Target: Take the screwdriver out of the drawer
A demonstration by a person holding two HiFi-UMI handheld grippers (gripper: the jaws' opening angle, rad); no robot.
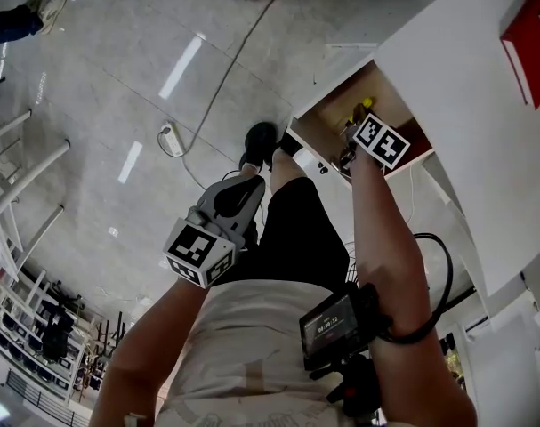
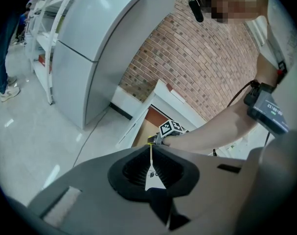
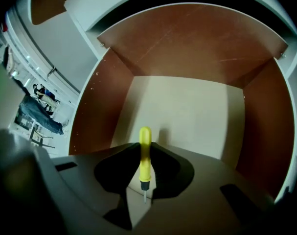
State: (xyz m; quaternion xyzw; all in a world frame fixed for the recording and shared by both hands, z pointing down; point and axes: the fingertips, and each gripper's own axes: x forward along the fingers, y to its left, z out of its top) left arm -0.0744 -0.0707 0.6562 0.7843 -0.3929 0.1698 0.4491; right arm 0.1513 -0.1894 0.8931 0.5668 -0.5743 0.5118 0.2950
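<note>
One screwdriver (image 3: 145, 136) (yellow handle) clamped in right gripper (image 3: 145, 148); one drawer (image 3: 187, 111).

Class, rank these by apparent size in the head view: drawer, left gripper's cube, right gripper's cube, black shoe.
1. Drawer.
2. Left cube; it is nearer the camera, so it looks bigger than its twin.
3. Right cube and shoe look alike, so they are not ranked.
</note>
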